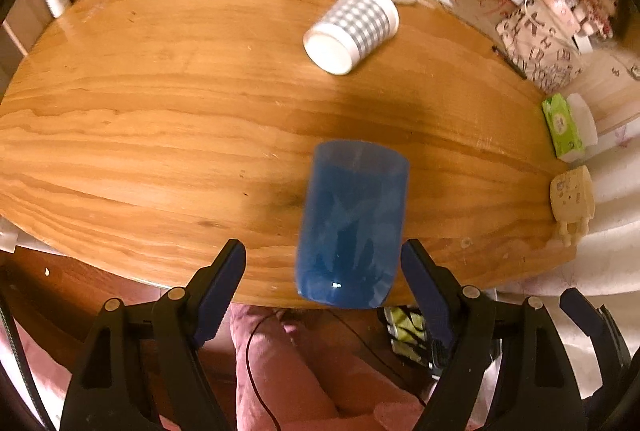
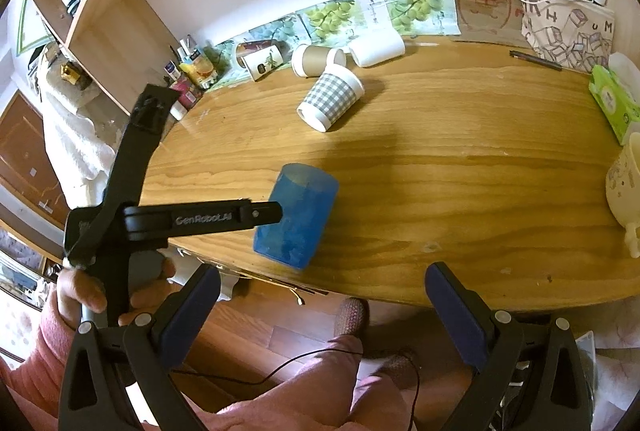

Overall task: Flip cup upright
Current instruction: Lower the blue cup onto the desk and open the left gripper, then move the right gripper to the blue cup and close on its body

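blue cup [image 1: 352, 227] on its side, left gripper [image 1: 323, 271] open — straddling it

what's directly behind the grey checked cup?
Behind the grey checked cup lie a brown-sleeved paper cup and a plain white cup, both on their sides on the table. Whether they touch it cannot be told.

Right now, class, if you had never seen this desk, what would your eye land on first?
First, the blue cup near the wooden table's front edge, sitting between the spread fingers of the left gripper, which do not touch it. Next, the cluster of tipped-over paper cups at the back, led by the checked cup lying on its side. The right gripper hangs open off the table's front edge.
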Action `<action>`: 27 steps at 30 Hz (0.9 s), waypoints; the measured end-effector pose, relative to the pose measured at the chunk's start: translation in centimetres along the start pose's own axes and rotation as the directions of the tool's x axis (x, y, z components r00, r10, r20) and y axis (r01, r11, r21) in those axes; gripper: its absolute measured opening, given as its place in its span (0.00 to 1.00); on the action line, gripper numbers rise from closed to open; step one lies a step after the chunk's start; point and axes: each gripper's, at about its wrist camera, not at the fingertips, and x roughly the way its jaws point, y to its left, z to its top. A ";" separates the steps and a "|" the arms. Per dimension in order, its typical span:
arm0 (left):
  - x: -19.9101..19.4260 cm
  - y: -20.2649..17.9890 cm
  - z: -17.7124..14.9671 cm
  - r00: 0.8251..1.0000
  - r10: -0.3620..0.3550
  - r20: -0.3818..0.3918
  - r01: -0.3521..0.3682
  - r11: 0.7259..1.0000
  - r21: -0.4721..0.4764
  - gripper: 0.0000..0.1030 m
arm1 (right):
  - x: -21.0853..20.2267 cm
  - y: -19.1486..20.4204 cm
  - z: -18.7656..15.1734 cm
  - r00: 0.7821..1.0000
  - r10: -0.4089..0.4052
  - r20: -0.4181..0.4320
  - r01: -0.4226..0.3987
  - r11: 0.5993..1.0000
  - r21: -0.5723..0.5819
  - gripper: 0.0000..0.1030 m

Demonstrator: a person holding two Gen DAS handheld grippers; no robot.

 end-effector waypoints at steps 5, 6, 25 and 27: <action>-1.7 0.5 -0.7 0.994 0.015 0.112 -0.016 1.000 0.008 0.80 | 0.3 0.3 0.4 1.000 0.008 0.019 -0.008 1.000 -0.007 1.00; -1.9 0.8 -0.7 0.992 0.021 0.125 -0.022 1.000 0.008 0.80 | 0.4 0.4 0.5 1.000 0.009 0.019 -0.009 1.000 -0.007 1.00; -4.8 4.0 -2.2 0.950 0.065 0.304 -0.075 0.997 0.021 0.80 | 4.1 2.5 3.7 0.999 -0.006 0.046 0.005 1.000 0.018 1.00; -5.2 4.2 -2.3 0.947 0.059 0.317 -0.071 0.997 0.027 0.80 | 5.1 2.7 4.0 0.999 -0.010 0.038 0.009 1.000 0.026 1.00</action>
